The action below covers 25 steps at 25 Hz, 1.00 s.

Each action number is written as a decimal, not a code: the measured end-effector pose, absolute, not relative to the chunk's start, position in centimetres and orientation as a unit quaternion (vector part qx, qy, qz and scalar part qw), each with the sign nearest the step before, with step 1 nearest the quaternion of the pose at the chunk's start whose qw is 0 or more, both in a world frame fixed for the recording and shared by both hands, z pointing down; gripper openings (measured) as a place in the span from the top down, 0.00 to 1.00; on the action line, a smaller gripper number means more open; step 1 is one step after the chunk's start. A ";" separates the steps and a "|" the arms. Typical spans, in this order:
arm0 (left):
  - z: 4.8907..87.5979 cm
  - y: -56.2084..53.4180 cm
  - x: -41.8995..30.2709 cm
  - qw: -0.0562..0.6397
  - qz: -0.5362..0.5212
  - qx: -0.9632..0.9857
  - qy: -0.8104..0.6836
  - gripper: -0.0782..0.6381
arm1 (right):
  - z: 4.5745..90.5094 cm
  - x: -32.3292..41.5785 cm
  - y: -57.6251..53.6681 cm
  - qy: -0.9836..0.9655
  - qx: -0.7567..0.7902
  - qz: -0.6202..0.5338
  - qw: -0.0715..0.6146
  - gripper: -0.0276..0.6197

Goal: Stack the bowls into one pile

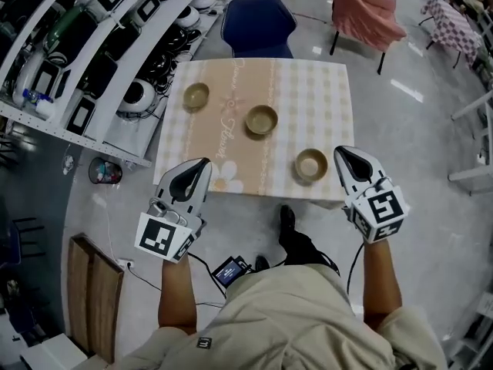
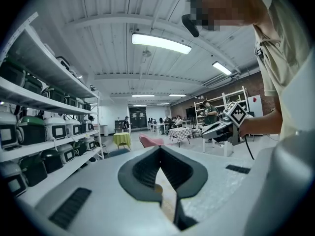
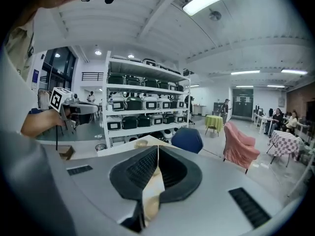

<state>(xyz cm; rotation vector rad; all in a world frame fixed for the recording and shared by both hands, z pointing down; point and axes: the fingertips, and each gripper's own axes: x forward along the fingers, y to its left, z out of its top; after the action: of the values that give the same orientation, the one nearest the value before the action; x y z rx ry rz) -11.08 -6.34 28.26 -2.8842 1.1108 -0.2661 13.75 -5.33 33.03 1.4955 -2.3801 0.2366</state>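
Three bowls sat apart on the table (image 1: pixel 323 91): far bowl (image 1: pixel 196 95) toward 10 o'clock, middle bowl (image 1: pixel 261 119) central, near bowl (image 1: pixel 311 165) toward 5. My right gripper (image 1: pixel 344 155) hung at the near bowl's 3 o'clock, jaws together, empty. My left gripper (image 1: pixel 200 166), likewise closed on nothing, hung at the table's 7 o'clock.

Three bowls (image 1: pixel 261 119) on one surface (image 1: pixel 308 91). Two claws: left claw (image 1: pixel 203 163), right claw (image 1: pixel 340 153). One blue chair (image 1: pixel 258 25).
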 end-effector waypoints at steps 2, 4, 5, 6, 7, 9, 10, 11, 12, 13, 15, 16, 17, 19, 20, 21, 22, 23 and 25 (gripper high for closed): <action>29.4 -7.6 -11.0 0.012 -0.093 -0.927 0.363 0.88 | 35.2 14.3 -6.9 -0.832 0.520 0.095 0.171 0.95; 30.6 -8.8 -10.8 0.003 -0.101 -0.925 0.367 0.88 | 37.7 14.8 -8.4 -0.830 0.515 0.110 0.184 0.95; 31.2 -9.4 -10.7 -0.002 -0.105 -0.923 0.369 0.88 | 39.0 15.1 -9.1 -0.829 0.512 0.119 0.190 0.95; 31.8 -9.9 -10.6 -0.007 -0.109 -0.922 0.371 0.88 | 40.4 15.4 -9.8 -0.828 0.509 0.129 0.197 0.94; 32.4 -10.4 -10.4 -0.012 -0.113 -0.921 0.372 0.88 | 41.7 15.7 -10.3 -0.827 0.506 0.140 0.203 0.92; 33.5 -11.1 -10.0 -0.023 -0.121 -0.920 0.373 0.88 | 44.4 16.3 -11.1 -0.823 0.501 0.160 0.216 0.91; 34.1 -11.5 -9.7 -0.028 -0.125 -0.919 0.372 0.88 | 45.7 16.6 -11.4 -0.821 0.498 0.170 0.222 0.90; 34.7 -11.9 -9.4 -0.032 -0.127 -0.919 0.371 0.88 | 46.9 16.9 -11.8 -0.820 0.495 0.177 0.228 0.89; 35.3 -12.3 -9.1 -0.036 -0.130 -0.919 0.371 0.88 | 48.0 17.0 -12.0 -0.819 0.491 0.184 0.233 0.88; 36.0 -12.6 -8.8 -0.040 -0.132 -0.919 0.370 0.88 | 49.2 17.2 -12.3 -0.818 0.488 0.191 0.238 0.88; 37.3 -13.0 -8.4 -0.049 -0.136 -0.918 0.369 0.88 | 51.3 17.3 -12.4 -0.816 0.480 0.203 0.248 0.87; 38.0 -13.2 -8.2 -0.054 -0.138 -0.918 0.369 0.88 | 52.4 17.4 -12.4 -0.815 0.476 0.209 0.255 0.86; 38.7 -13.4 -8.0 -0.060 -0.140 -0.917 0.368 0.88 | 53.5 17.5 -12.3 -0.814 0.473 0.215 0.261 0.85; 40.0 -13.7 -7.7 -0.072 -0.145 -0.916 0.367 0.88 | 55.6 17.7 -12.2 -0.811 0.465 0.229 0.272 0.84; 40.7 -13.9 -7.5 -0.078 -0.148 -0.915 0.367 0.88 | 56.6 17.9 -12.2 -0.809 0.461 0.235 0.278 0.84; 41.4 -14.2 -7.3 -0.083 -0.151 -0.914 0.367 0.88 | 57.6 18.0 -12.3 -0.807 0.458 0.240 0.285 0.83; 42.0 -14.5 -7.1 -0.086 -0.154 -0.914 0.366 0.88 | 58.6 18.2 -12.3 -0.806 0.455 0.244 0.291 0.83; 42.6 -14.7 -6.9 -0.089 -0.155 -0.913 0.366 0.88 | 59.5 18.3 -12.4 -0.804 0.451 0.247 0.297 0.83; 43.5 -15.2 -6.6 -0.094 -0.157 -0.912 0.366 0.88 | 61.1 18.5 -12.3 -0.802 0.445 0.254 0.308 0.83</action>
<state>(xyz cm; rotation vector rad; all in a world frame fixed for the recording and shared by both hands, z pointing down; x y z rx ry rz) -6.65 -15.18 43.49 -3.0530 1.2243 -0.5240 18.47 -12.35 61.11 1.1754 -2.1199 0.6706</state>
